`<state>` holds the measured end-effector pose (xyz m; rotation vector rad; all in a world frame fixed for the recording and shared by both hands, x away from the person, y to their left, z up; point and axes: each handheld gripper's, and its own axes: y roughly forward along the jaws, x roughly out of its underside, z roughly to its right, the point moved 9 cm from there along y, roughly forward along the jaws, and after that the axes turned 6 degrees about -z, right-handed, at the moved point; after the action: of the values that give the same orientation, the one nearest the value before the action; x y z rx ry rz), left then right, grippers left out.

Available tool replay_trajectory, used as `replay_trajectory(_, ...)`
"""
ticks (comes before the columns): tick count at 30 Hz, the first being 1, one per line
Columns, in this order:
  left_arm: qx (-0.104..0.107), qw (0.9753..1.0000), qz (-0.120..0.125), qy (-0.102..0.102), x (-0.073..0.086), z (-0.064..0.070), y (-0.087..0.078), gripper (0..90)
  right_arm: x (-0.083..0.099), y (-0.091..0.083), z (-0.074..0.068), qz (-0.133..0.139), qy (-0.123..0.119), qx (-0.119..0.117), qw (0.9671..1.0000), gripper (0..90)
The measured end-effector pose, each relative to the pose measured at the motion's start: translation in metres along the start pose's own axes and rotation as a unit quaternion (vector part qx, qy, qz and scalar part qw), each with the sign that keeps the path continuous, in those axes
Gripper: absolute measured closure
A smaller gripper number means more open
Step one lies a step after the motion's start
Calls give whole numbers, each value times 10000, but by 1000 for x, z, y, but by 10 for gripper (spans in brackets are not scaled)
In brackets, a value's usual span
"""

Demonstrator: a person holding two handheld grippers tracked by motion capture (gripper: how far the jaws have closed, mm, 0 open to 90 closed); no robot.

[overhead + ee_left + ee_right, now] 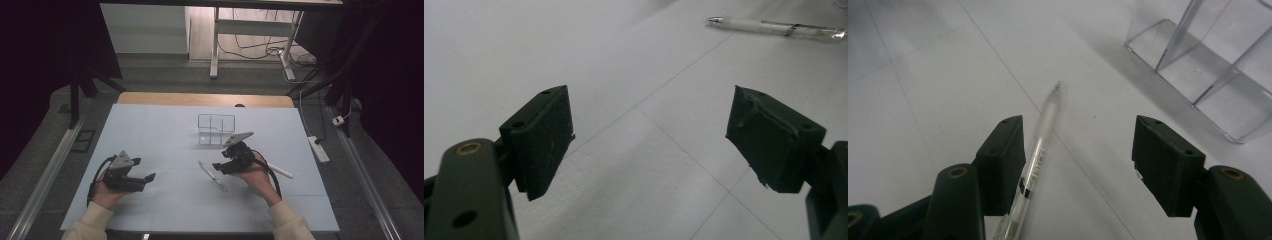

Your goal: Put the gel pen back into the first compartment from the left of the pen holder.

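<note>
A clear pen with a white grip (212, 175) lies on the white table top (165, 135), just left of my right hand. My right gripper (222, 161) hovers over it, open. In the right gripper view the pen (1047, 122) lies on the table between the jaws, close beside the left one, and my right gripper (1078, 150) touches nothing. My left gripper (143, 169) rests at the front left, open and empty, pointing right. Its own view shows my left gripper (649, 130) with wide-spread jaws and the pen (774, 27) farther off.
A clear acrylic organizer (216, 129) with compartments stands behind the right gripper, also in the right gripper view as the organizer (1208, 65). A white pen-like stick (280, 171) lies right of the right hand. A power strip (318, 148) lies off the table's right edge.
</note>
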<state>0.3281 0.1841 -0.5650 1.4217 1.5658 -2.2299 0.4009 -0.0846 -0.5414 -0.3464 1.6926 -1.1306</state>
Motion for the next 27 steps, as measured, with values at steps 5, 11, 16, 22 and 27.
replay_trajectory(5, -1, 10000, -7, 25, 0, 1, 0, 188, 1, 6, -4, -104, -14, -28, 9999, 373)
replay_trajectory(11, -4, 10000, -7, 16, 0, 1, 0, 188, 0, 10, -6, -154, -33, -37, 9999, 374)
replay_trajectory(16, 1, 10000, -19, 7, 0, 1, 1, 188, 0, 16, -8, -214, -47, -42, 9998, 376)
replay_trajectory(22, 19, 10000, -31, 7, 0, 1, 2, 188, 0, 21, -12, -290, -36, -70, 9995, 381)
replay_trajectory(27, 40, 10000, -28, 15, 0, 2, 2, 188, 1, 30, -14, -427, -65, -90, 9990, 387)
